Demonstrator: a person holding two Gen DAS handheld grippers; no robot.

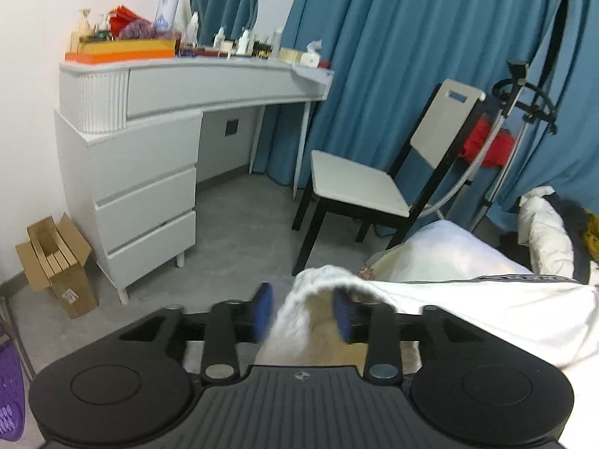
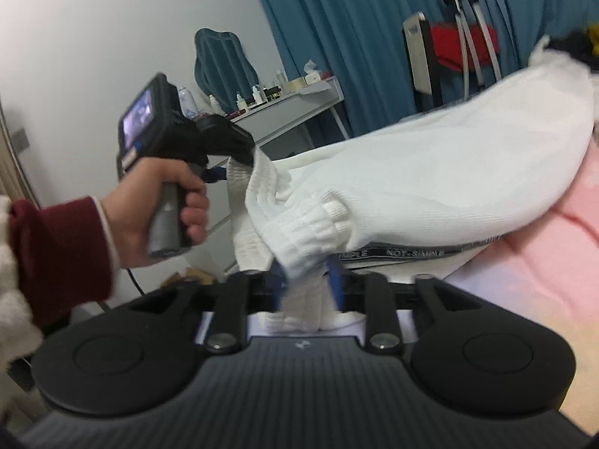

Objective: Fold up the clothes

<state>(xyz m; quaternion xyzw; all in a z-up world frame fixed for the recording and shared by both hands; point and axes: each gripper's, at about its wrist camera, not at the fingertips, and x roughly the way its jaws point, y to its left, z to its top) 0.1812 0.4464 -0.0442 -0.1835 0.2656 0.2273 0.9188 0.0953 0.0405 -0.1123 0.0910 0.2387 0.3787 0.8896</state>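
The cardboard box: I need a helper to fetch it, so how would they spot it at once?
Start at the white dressing table against the wall and follow its drawer unit down to the grey floor. The cardboard box stands just left of it, brown with open flaps, the only cardboard item there.

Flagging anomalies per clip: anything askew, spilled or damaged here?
Nothing damaged or spilled. The white knit garment is bunched between both grippers, left gripper and right gripper; an opened cardboard box sits on the floor.
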